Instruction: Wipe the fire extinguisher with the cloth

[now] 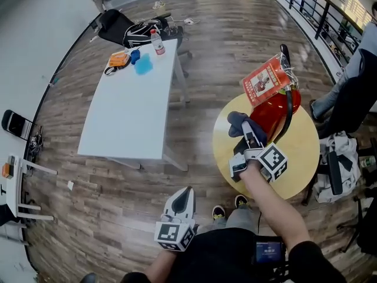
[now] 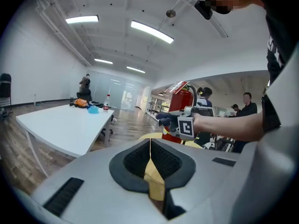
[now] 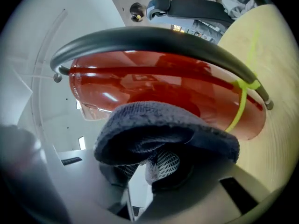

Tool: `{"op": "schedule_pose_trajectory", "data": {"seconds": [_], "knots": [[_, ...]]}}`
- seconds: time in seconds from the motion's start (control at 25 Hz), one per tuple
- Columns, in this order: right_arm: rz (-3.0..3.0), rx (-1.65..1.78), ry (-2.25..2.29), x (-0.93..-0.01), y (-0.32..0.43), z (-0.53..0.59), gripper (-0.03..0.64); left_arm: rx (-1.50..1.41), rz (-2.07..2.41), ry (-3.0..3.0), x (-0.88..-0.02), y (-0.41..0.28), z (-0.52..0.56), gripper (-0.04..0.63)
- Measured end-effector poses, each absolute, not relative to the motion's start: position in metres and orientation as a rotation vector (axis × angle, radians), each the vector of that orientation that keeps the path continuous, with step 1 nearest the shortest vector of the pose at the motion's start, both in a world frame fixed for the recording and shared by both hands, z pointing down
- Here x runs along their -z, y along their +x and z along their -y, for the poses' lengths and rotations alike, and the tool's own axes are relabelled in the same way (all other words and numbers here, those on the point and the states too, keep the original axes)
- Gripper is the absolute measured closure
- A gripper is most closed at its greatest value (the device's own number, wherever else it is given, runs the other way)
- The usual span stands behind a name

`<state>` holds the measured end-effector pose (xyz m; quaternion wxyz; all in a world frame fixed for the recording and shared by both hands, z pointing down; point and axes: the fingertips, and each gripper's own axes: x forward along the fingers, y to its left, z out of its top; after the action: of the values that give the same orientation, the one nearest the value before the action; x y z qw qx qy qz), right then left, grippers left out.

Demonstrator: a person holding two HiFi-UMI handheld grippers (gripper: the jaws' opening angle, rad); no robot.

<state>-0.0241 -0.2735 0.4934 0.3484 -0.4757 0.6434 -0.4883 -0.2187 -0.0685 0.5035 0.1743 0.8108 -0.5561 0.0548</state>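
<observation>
A red fire extinguisher with a black hose and a red tag stands on a round yellow table. My right gripper is shut on a dark blue cloth and presses it against the cylinder's left side. In the right gripper view the cloth bulges over the jaws of the right gripper, touching the red body under the hose. My left gripper hangs low near my body, shut and empty. In its own view the left gripper points toward the extinguisher.
A long white table stands to the left with a bottle, an orange item and a blue item. A black chair is behind it. A person and bags are right of the round table.
</observation>
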Motion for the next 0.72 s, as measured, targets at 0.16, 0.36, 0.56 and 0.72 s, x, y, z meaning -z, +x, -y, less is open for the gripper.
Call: {"op": "schedule_pose_trajectory", "data": {"seconds": [0.16,0.36,0.56,0.72], "knots": [[-1.623,1.338,-1.351,-0.571,-0.023,0.276,0.546,-0.215,1.589,2.264,-0.513,-0.225,0.063,0.572],[-1.527,1.475,-1.575,-0.680,-0.013,0.268,0.546,-0.272,1.620,2.236,-0.516,-0.234,0.059,0.572],[-1.576,1.473,-1.654,-0.711,-0.012,0.266,0.546,-0.255,1.673,2.216,-0.509,-0.249,0.057,0.572],[-1.494,1.537,-1.608,-0.673,-0.017,0.270,0.546,-0.232,1.675,2.221,-0.511,-0.251,0.056,0.571]]}}
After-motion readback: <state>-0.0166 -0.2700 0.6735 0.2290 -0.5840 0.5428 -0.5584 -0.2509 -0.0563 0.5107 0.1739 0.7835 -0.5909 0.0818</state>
